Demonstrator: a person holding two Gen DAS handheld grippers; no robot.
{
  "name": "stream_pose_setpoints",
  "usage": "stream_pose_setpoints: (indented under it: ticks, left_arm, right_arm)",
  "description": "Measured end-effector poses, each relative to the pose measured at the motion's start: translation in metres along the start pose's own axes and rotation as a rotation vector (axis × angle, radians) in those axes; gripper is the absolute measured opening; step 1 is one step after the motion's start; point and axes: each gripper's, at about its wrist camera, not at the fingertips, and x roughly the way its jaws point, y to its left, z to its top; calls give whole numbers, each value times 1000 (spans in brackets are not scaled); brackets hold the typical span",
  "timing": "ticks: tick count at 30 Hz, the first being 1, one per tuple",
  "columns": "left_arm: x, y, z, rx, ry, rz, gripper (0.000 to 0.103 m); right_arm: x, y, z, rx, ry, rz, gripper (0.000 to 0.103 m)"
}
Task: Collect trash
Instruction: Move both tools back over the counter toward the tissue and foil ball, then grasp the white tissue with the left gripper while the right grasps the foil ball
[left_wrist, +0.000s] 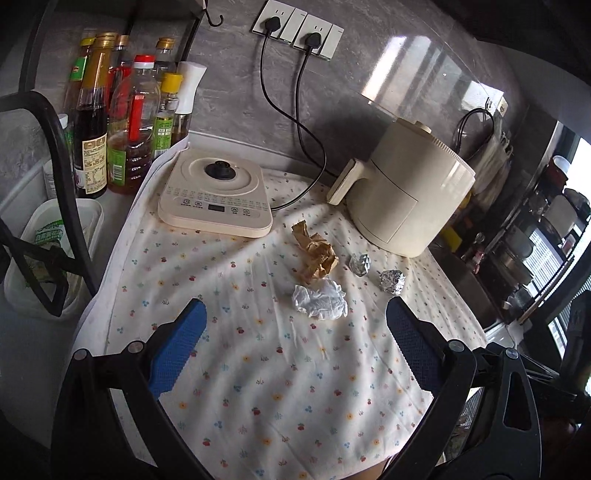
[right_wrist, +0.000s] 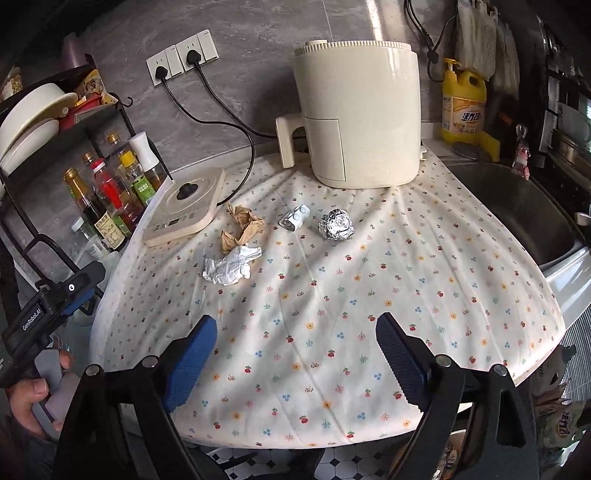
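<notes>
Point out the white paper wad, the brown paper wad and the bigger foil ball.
white paper wad (left_wrist: 320, 302), left wrist view, middle of the crumple
brown paper wad (right_wrist: 242, 226), right wrist view, its centre folds
bigger foil ball (right_wrist: 335, 224), right wrist view, front face

Both cameras look down at a slant over the near edge of the flowered cloth (left_wrist: 280, 369) toward the grey far wall. The left view sits further left, taking in the bottles (left_wrist: 122, 122); the right reaches the sink (right_wrist: 517, 206). Both share the cream air fryer (right_wrist: 362, 110) and induction cooker (left_wrist: 218, 192).
</notes>
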Motion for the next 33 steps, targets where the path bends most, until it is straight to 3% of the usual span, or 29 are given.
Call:
stream_pose_setpoints:
  ticks: [7, 12, 22, 24, 27, 28, 33]
  left_arm:
    - [47, 9, 16, 10, 55, -57, 90]
    - [85, 3, 23, 34, 127, -111, 81]
    - [156, -24, 6, 122, 291, -165, 77]
    - [170, -31, 1, 157, 339, -146, 66]
    - [181, -44, -1, 232, 380, -132, 22]
    - [183, -47, 1, 238, 403, -153, 15]
    - [160, -47, 23, 235, 314, -216, 14]
  right_arm:
    - [17, -4, 15, 22, -1, -34, 82]
    - [33, -16, 21, 70, 21, -56, 70]
    - [55, -29, 34, 120, 33, -112, 69]
    - [58, -30, 36, 124, 35, -119, 69]
    - [66, -33, 41, 134, 40, -129, 69]
    - [68, -34, 44, 134, 40, -133, 69]
    - [84, -32, 57, 119, 44, -133, 67]
